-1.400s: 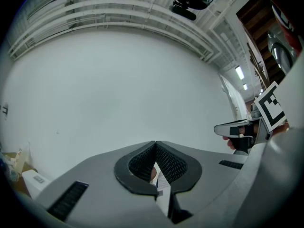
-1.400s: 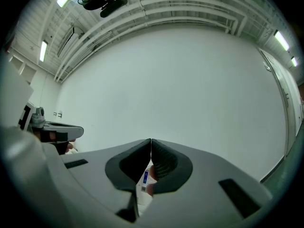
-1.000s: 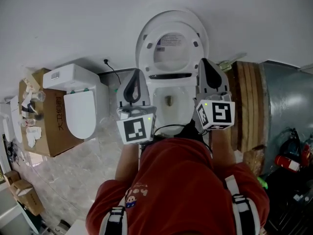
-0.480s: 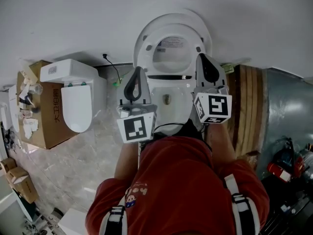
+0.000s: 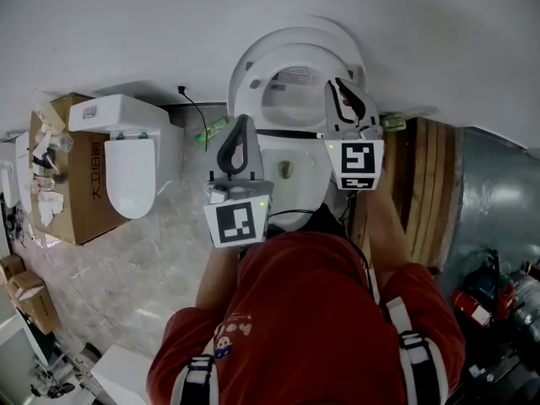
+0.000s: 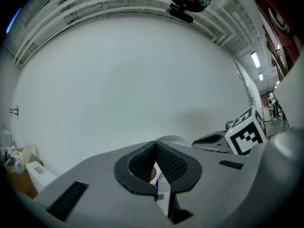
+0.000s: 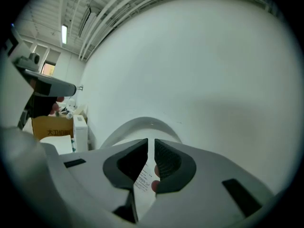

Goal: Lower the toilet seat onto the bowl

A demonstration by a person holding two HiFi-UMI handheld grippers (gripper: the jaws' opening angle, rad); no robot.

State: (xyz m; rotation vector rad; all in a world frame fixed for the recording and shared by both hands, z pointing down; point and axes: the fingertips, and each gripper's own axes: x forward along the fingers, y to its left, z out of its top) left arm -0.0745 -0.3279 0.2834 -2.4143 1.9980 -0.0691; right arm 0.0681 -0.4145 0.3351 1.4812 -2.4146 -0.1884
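Head view, near to far. At 6 o'clock is a red shirt (image 5: 312,310) w/ a small cartoon patch. Its letters are too tiny to read.

The L gripper (image 5: 244,123) is at 9 o'clock of the bowl (image 5: 274,146). The R gripper (image 5: 337,85) is at 2 o'clock of it, tip right by the seat's right edge. Can't tell if it touches.

In the left gripper view, the L gripper (image 6: 154,146) has its jaws pressed together at the tips, w/ nothing in them. In the right gripper view, the R gripper (image 7: 151,144) has jaws only a thin slit apart, as good as closed, pinching nothing.

The bowl is open btw the two grippers. The seat (image 5: 247,87) stands up at 12 o'clock of the bowl, against the lid (image 5: 291,99), not down on the bowl. A label (image 5: 295,74) on the lid shows thru the seat hole. Bits of the label (image 6: 161,186) (image 7: 142,182) also show past each pair of jaws. The print is too small to read.

At 9 o'clock a 2nd toilet (image 5: 126,171) lies on a brown box (image 5: 80,201). The box print starts "大卫", the rest is unclear. Wood boards (image 5: 422,184) are at 3 o'clock. The things at 4 o'clock are dark and cut off.
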